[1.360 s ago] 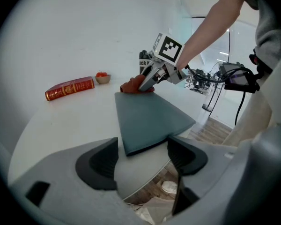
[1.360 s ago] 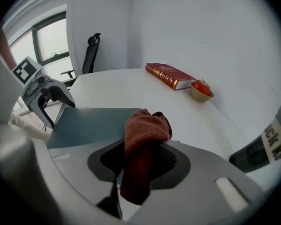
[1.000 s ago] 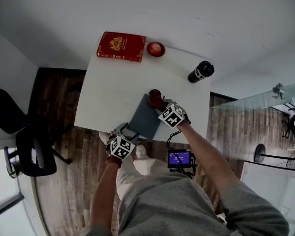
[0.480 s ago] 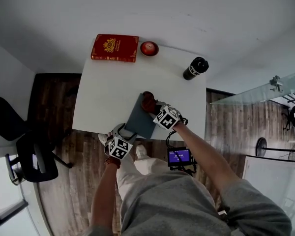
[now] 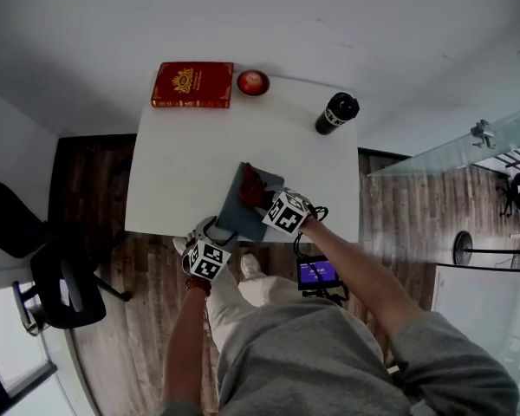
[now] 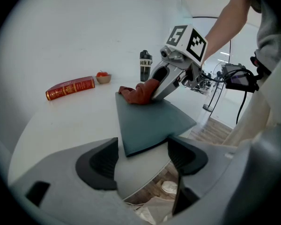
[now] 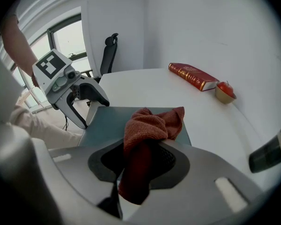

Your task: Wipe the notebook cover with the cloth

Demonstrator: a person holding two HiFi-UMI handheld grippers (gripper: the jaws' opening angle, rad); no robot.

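Nearest, at the bottom of the head view, the person's torso and legs filled the frame and hid the floor beneath them. A small lit screen (image 5: 316,274) showed beside the right forearm, its display too small to read.

Just beyond, below centre, the left gripper (image 5: 218,235) sat at the front edge of the white surface (image 5: 182,163). In its own view its fingers (image 6: 97,163) stood apart, and the near corner of the grey-blue notebook (image 6: 150,121) lay between them. Whether the pads touched the cover's edges could not be made out.

The notebook lay flat at the surface's front, at the centre of the head view. The right gripper (image 5: 258,196) was over its right side, and its marker cube covered part of the cover. Its fingers (image 7: 173,163) were clamped on a rust-red cloth (image 7: 152,125). The gripped end ran down out of sight between the pads, while the loose bunch rested on the cover's far part.

Farther off, at upper left, a red book (image 5: 192,85) lay flat with a small bowl (image 5: 252,82) just beside it. The bowl held something round and red that I could not identify. A black bottle (image 5: 336,113) stood upright at upper right, well apart, and the right gripper view cut it off at the frame edge.

A dark chair (image 5: 48,263) stood on the wooden floor at lower left.
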